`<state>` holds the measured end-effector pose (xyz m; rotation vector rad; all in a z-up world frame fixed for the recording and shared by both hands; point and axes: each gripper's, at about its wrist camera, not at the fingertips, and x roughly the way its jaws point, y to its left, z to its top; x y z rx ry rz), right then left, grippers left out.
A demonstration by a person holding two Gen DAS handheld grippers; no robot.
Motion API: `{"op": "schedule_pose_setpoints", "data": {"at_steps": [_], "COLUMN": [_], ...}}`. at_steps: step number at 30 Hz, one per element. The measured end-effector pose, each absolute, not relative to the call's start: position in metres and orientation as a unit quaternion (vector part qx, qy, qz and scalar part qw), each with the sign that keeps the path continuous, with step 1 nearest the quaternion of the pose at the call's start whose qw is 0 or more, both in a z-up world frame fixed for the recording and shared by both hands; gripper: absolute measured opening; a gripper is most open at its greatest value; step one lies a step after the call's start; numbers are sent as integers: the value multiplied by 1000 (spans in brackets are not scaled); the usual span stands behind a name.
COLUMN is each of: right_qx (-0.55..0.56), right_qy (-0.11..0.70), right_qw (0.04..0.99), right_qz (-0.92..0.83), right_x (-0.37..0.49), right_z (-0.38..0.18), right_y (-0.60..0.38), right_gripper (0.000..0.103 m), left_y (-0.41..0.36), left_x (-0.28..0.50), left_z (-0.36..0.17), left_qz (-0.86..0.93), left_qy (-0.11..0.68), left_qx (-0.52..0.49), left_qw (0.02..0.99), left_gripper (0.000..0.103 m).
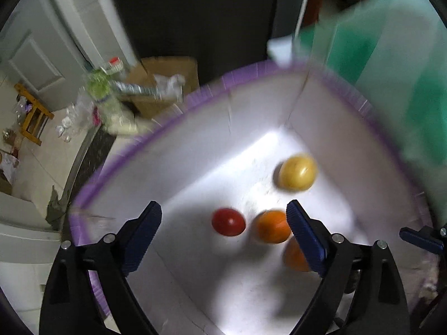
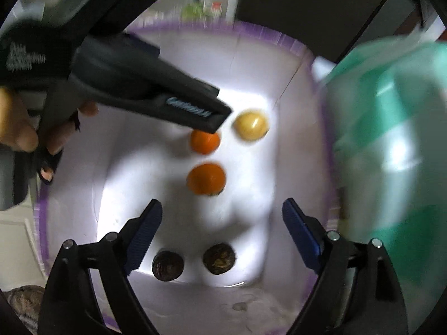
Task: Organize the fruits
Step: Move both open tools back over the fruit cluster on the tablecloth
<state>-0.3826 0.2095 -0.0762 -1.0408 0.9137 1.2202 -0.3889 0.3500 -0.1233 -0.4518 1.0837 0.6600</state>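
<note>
A white box with a purple rim holds fruit. In the left wrist view a red fruit, two orange fruits and a yellow fruit lie on its floor. My left gripper hovers open and empty above the red fruit. In the right wrist view, my right gripper is open and empty over the box, between an orange fruit and two dark brown fruits. A second orange and the yellow fruit lie farther in. The left gripper body reaches in from the left.
A green plastic bag bulges against the box's right side. Cardboard boxes, plastic bottles and a wooden stool stand on the floor beyond the box's left side. The right gripper's fingertip shows at the right edge.
</note>
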Motion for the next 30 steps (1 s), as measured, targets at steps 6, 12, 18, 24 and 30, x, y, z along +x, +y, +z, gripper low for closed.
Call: {"op": "schedule_pose_setpoints", "data": {"at_steps": [6,12,18,24,30], "right_qx": [-408,-368,-297,-251,-236], "right_qy": [280,252,262,277,287], "right_qw": [677,746,811,859,887], "right_qz": [545,495,430,350,273], "right_x": [-391,-356,-300,-246,-195], "right_z": [14,73,104,107,107], "right_y": [176,142,73,4,-57], "right_gripper": [96,96,98,98,99], "left_y": [335,305,233,145,95], "left_x": [-422,-409,-357,-288,-208], "left_z": [-17,63,94,92,77], "left_qz": [364,336,269,182,114], "left_qy": [359,280,266,291,327], "left_qx": [-159,-126,-53,6,22], "left_qw": [844,890,924,939,938], "left_gripper": [88,88,88,89,89]}}
